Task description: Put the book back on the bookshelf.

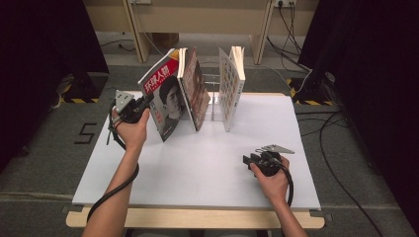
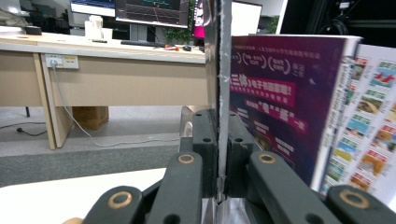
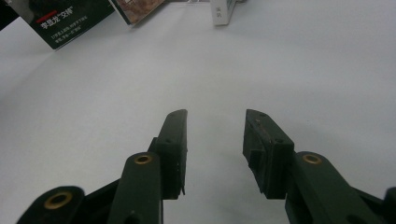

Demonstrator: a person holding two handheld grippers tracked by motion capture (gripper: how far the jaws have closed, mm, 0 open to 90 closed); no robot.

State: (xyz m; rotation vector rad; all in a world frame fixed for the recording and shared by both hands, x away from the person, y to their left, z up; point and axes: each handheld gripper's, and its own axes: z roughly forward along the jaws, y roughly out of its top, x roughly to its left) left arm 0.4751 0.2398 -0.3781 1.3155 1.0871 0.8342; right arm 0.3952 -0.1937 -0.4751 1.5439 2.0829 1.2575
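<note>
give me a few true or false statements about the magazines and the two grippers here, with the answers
1. The left gripper is shut on the edge of a magazine. True.
2. The right gripper holds a magazine. False: its jaws stand open with nothing between them, over the white table.
3. All the magazines lie flat on the table. False: they stand upright or lean near the far edge.
4. The magazine with the red title band is the leftmost one in the high view. True.
5. The right hand is nearer to the person than the left hand. True.
</note>
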